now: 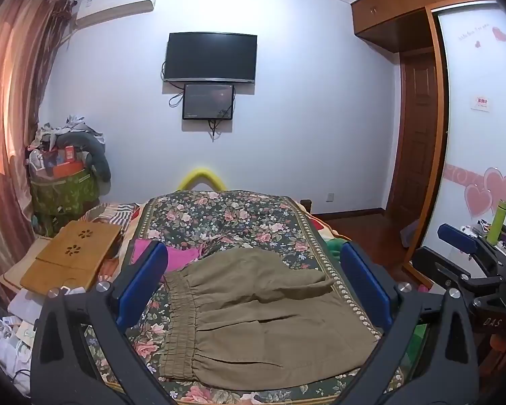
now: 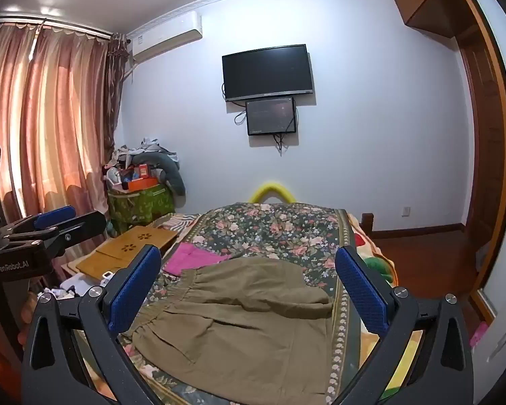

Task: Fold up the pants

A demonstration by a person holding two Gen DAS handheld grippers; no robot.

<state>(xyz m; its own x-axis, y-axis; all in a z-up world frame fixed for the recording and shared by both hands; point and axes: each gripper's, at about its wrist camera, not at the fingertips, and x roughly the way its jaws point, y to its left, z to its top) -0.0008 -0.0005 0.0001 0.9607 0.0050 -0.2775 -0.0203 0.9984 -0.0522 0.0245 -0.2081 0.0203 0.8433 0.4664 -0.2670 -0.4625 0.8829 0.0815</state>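
Note:
Olive-brown pants [image 1: 263, 317] lie folded on the floral bedspread [image 1: 226, 216], elastic waistband to the left; they also show in the right wrist view [image 2: 239, 324]. My left gripper [image 1: 253, 283] is open and empty, held above the pants, its blue pads on either side. My right gripper [image 2: 249, 287] is open and empty too, above the same pants. The right gripper's body shows at the right edge of the left wrist view [image 1: 469, 270]; the left gripper's body shows at the left edge of the right wrist view [image 2: 44, 236].
A pink cloth [image 1: 182, 256] lies on the bedspread behind the pants. A wooden lap tray [image 1: 71, 256] sits left of the bed, above papers. A cluttered green bin [image 1: 64, 189] stands by the curtain. A wardrobe and door are at right.

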